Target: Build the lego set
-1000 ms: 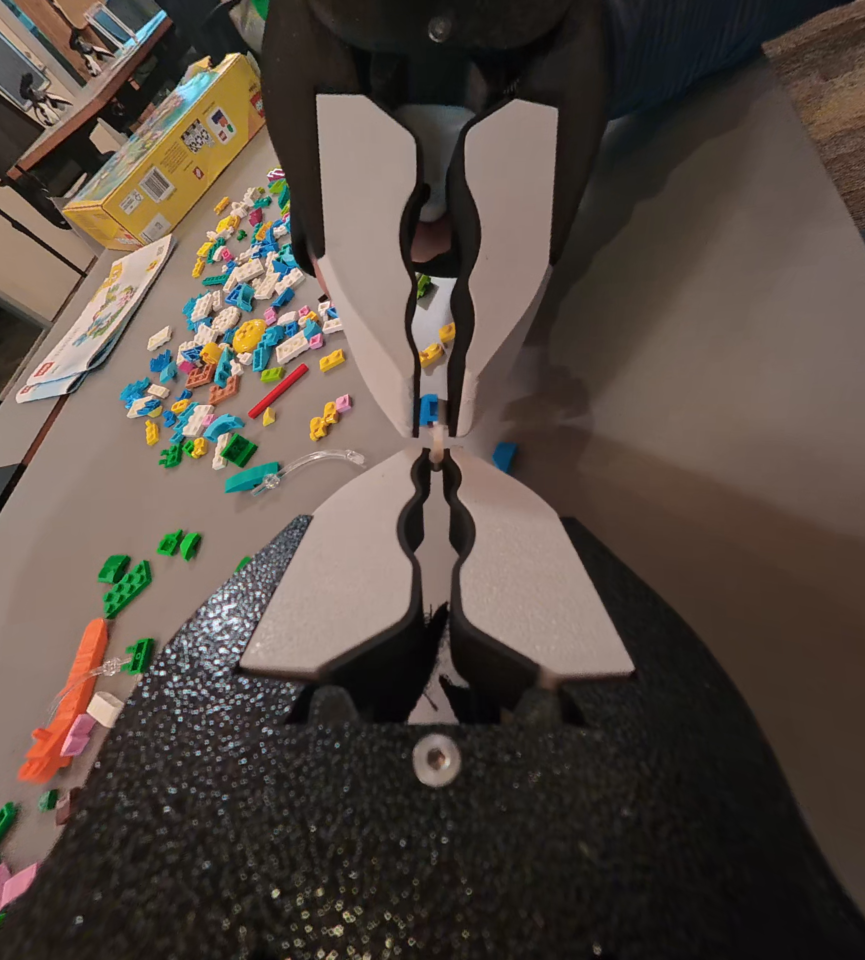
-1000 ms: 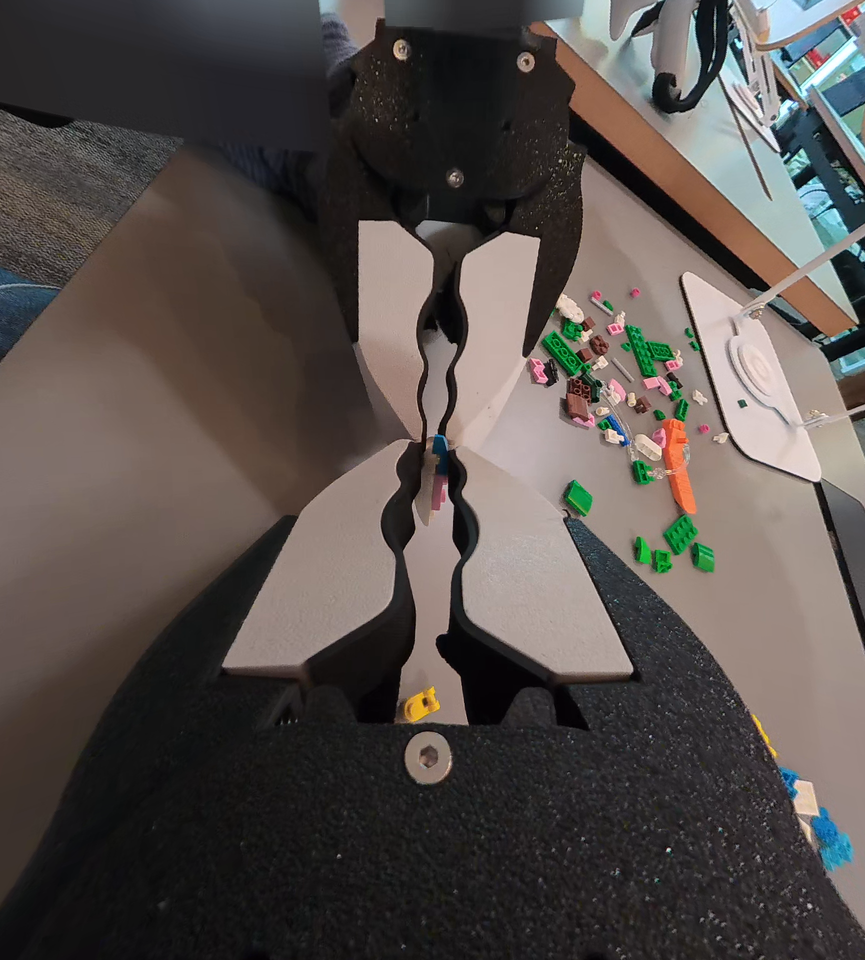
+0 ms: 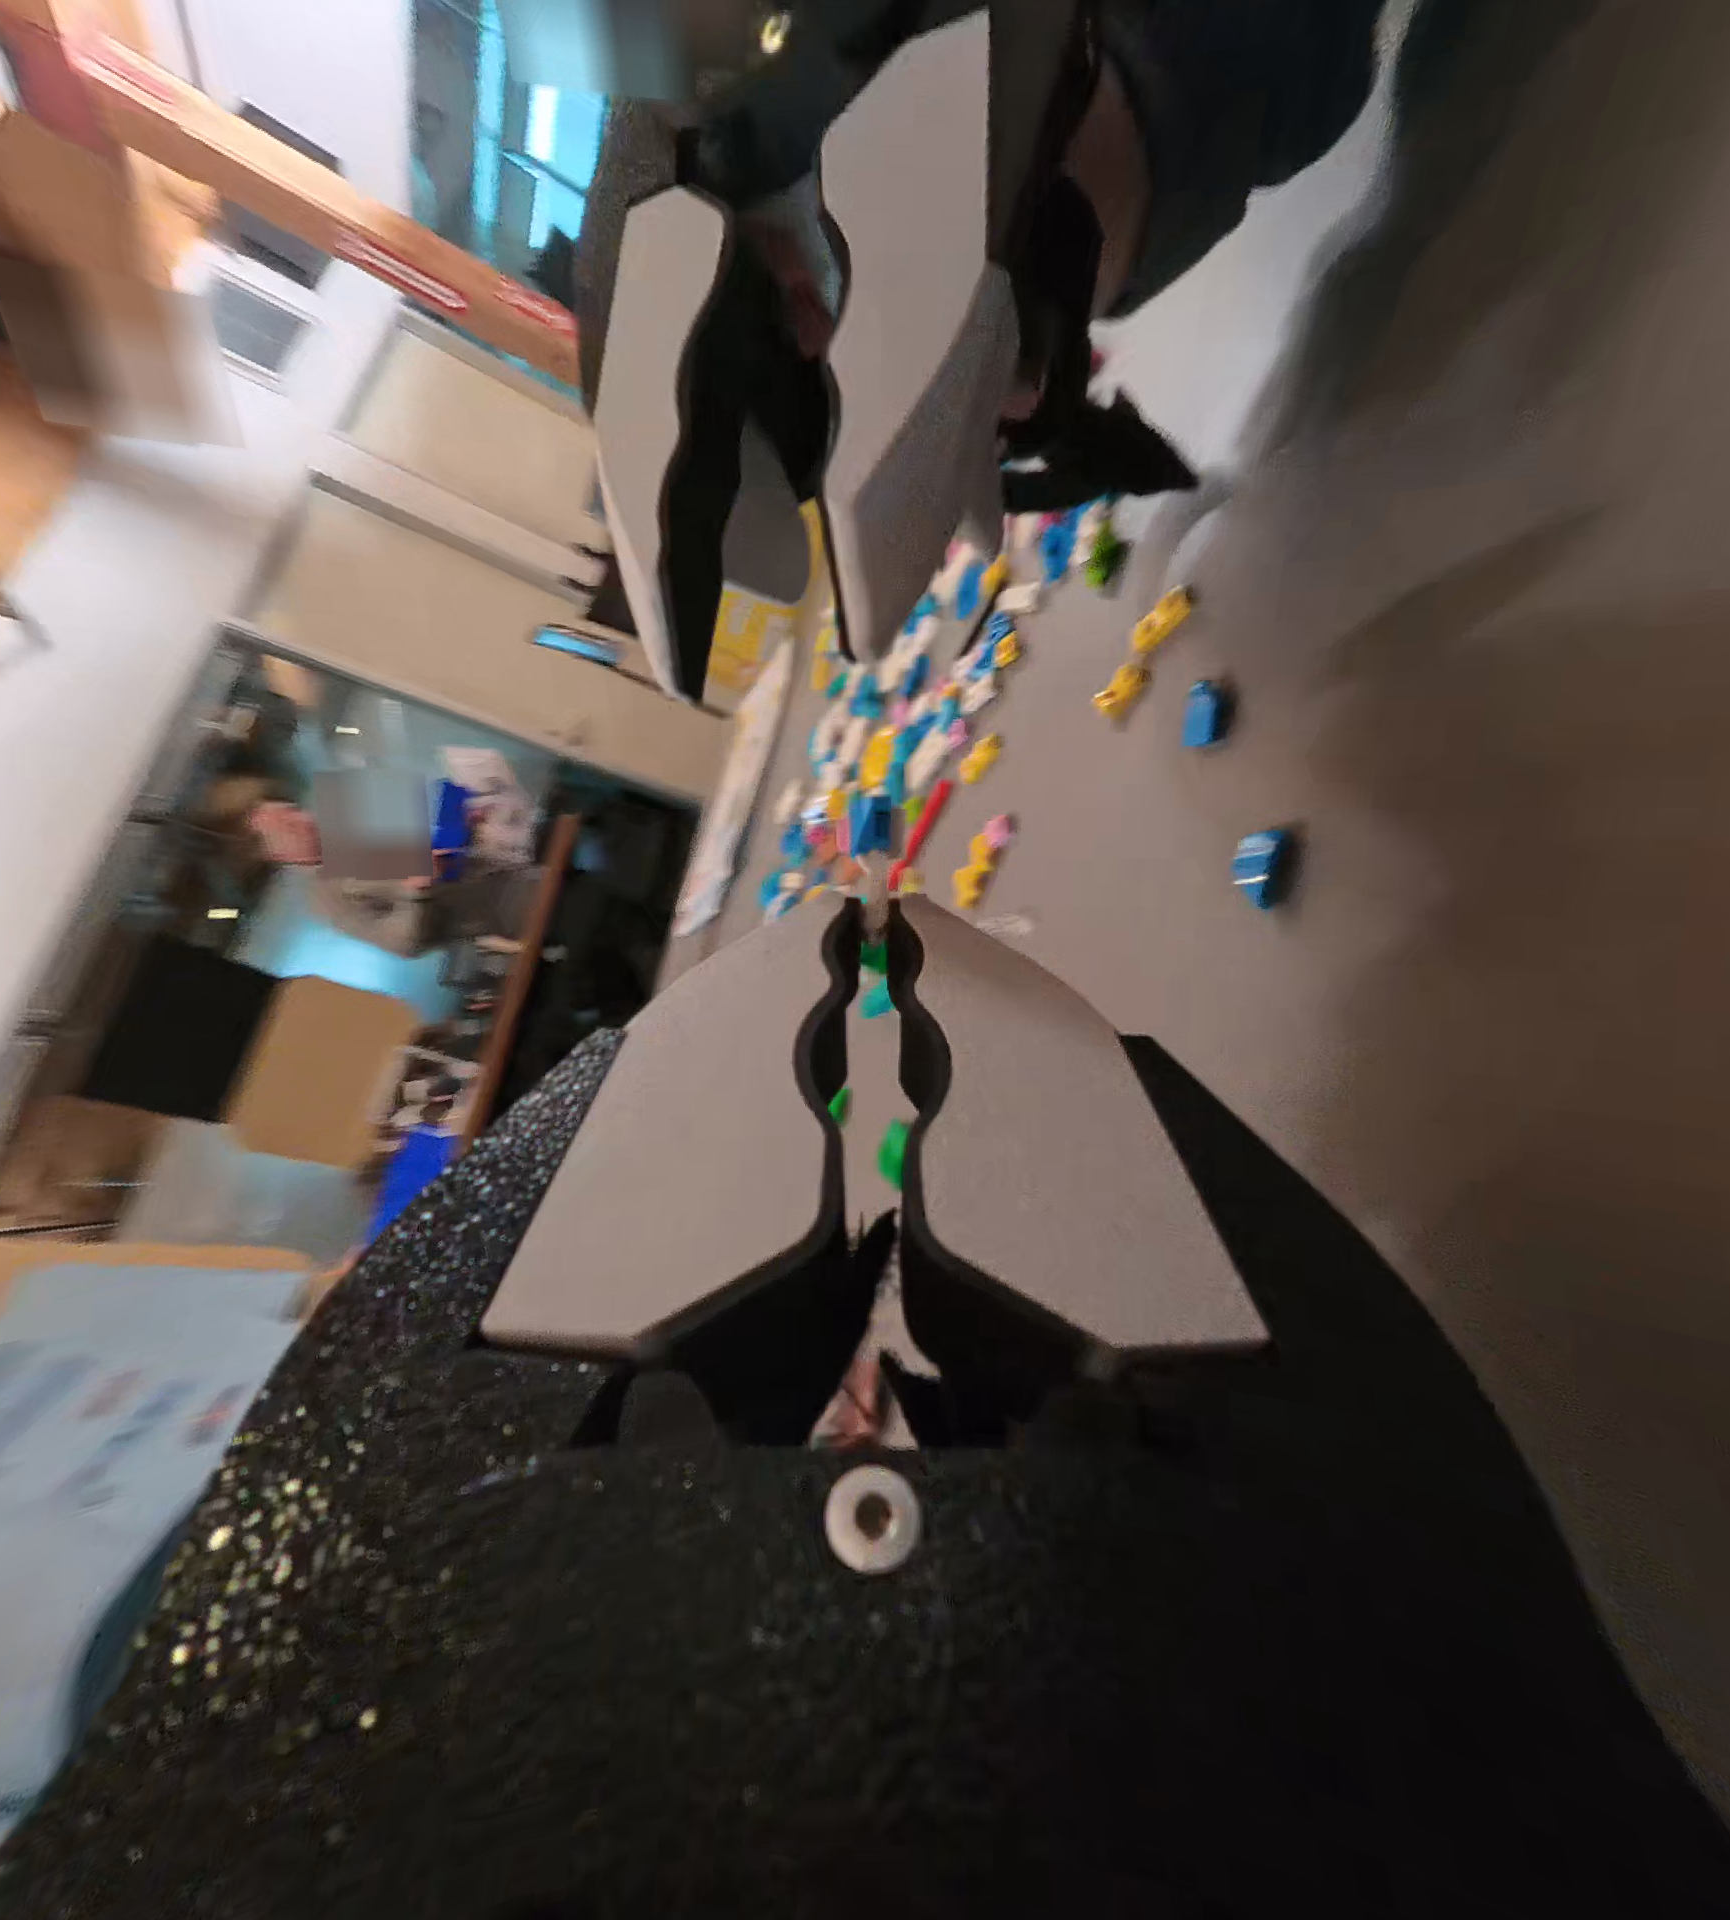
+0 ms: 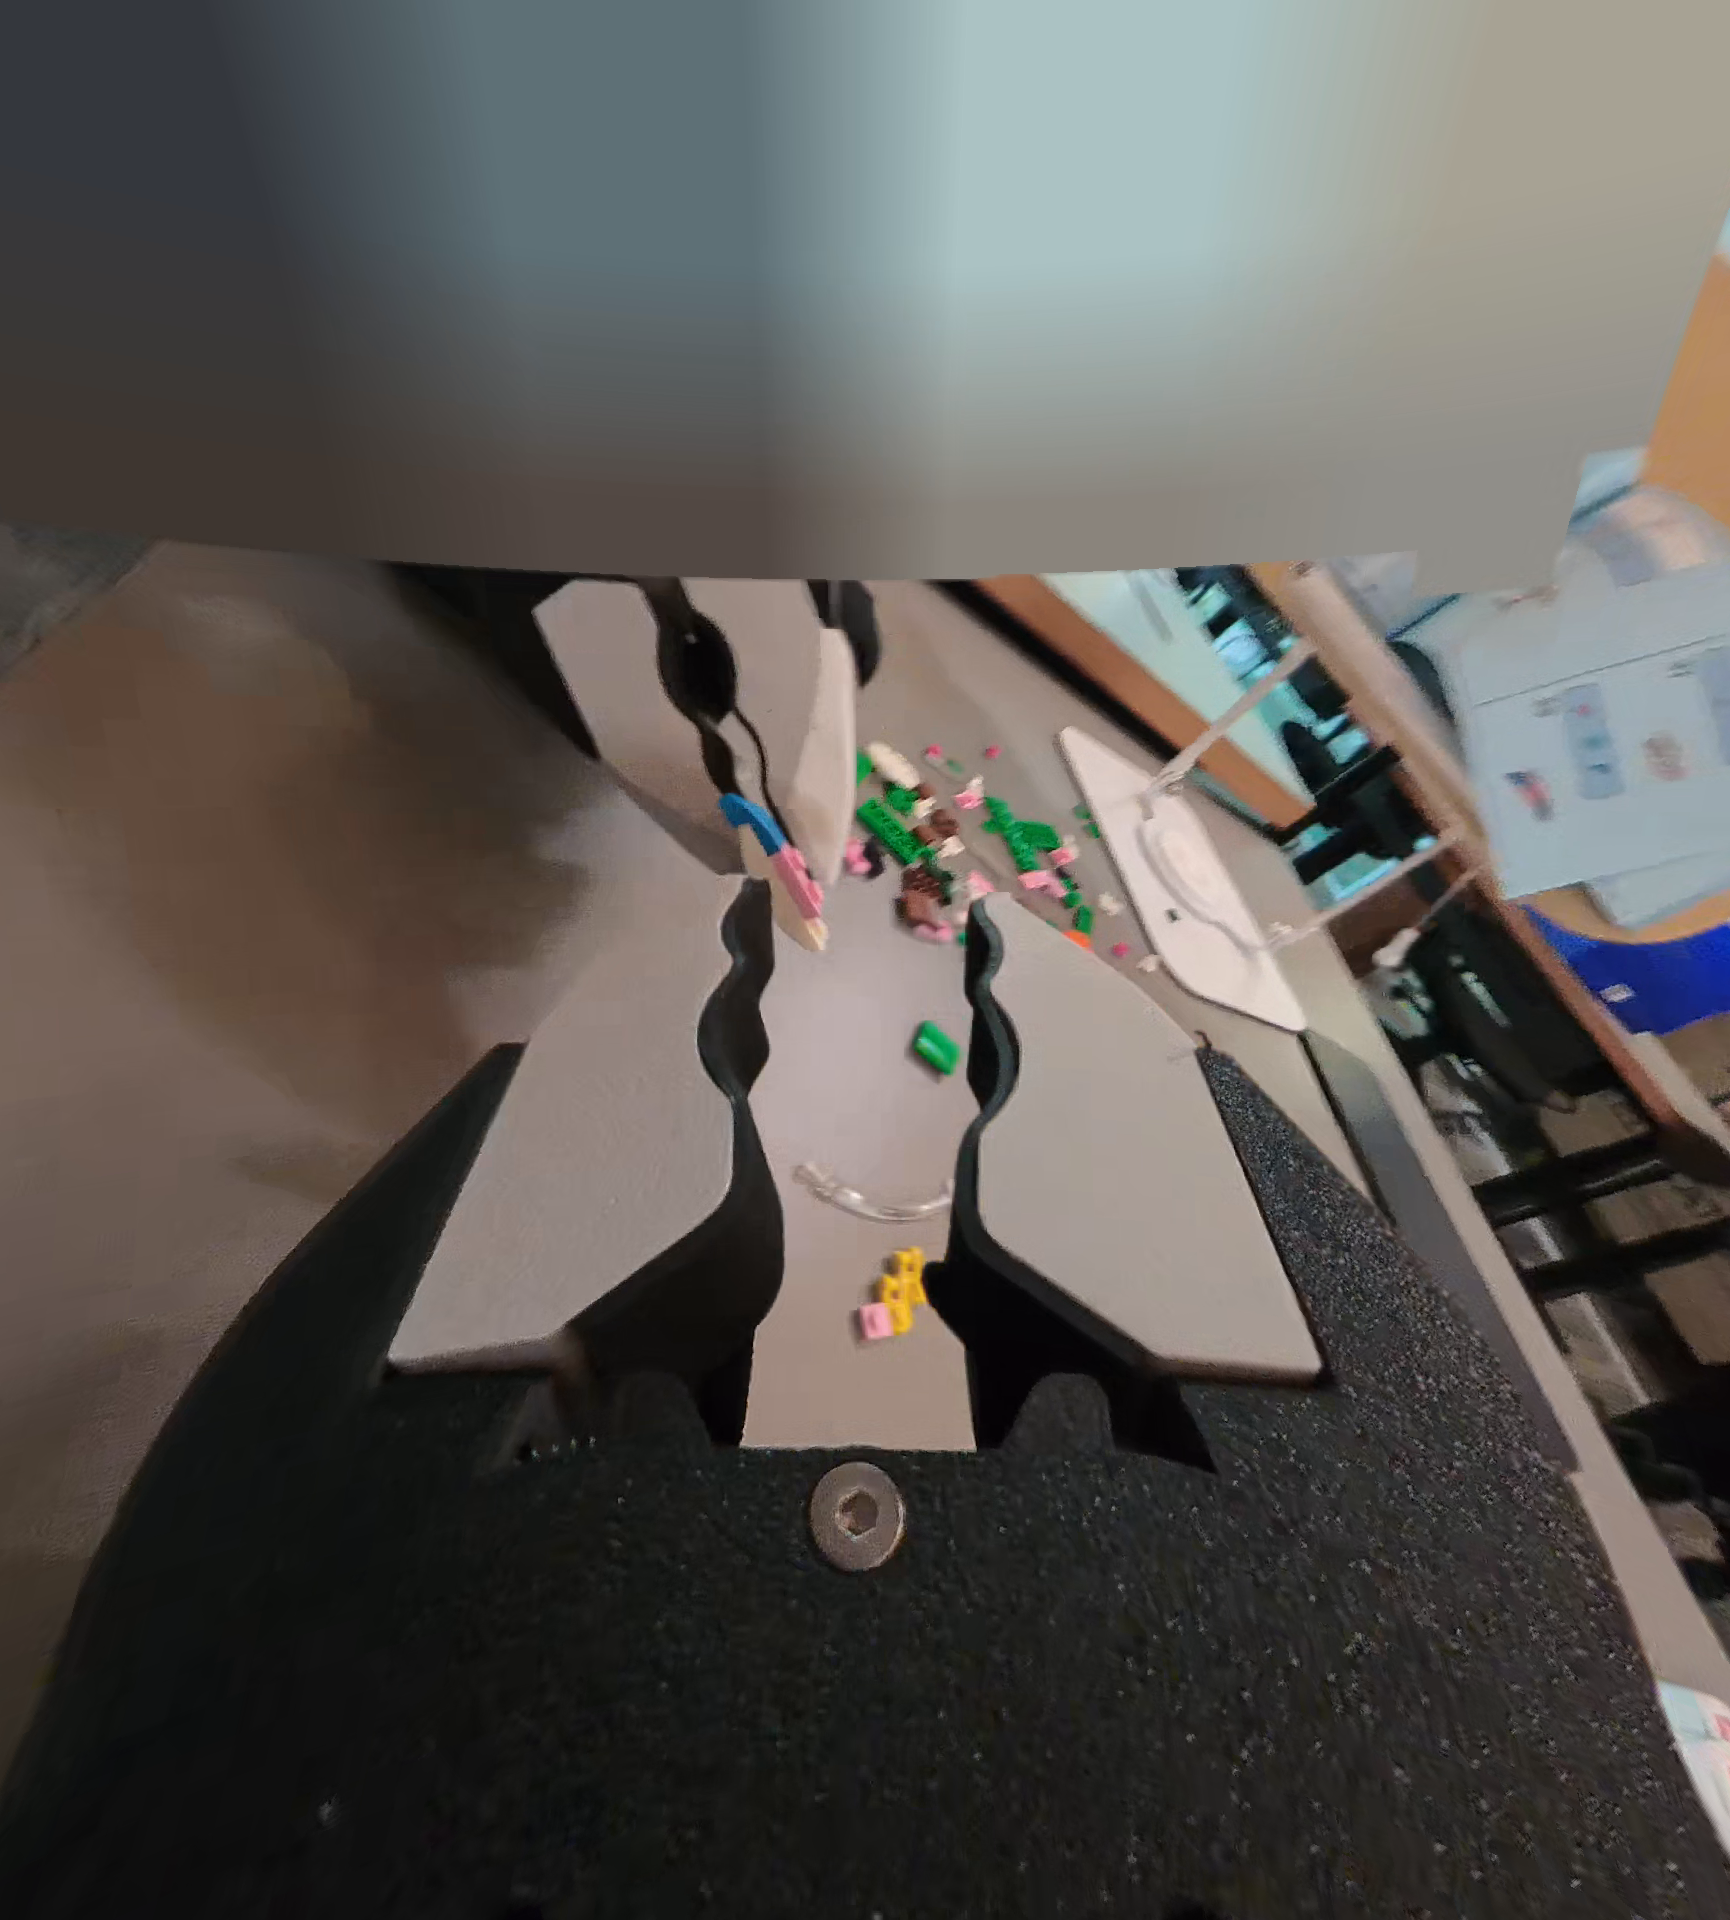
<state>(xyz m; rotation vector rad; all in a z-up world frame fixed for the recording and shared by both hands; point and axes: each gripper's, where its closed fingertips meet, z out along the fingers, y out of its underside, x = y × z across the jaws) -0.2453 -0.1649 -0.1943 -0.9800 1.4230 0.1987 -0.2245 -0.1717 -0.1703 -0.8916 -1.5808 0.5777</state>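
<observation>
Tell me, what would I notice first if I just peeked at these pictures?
Probably the small stack of blue, pink and cream bricks pinched in the tip of the left claw, held up above the grey table. The right claw in front of it gapes open and empty. Next come the bright heaps of loose bricks on the table: blue, yellow and white ones on one side, green, brown and pink ones on the other.

Table (image 4: 217, 935) grey. Small held assembly (image 4: 783, 868): blue, pink, cream. Loose bricks (image 4: 954, 831) green, brown, pink; another pile (image 3: 902, 707) blue, yellow, white.
</observation>
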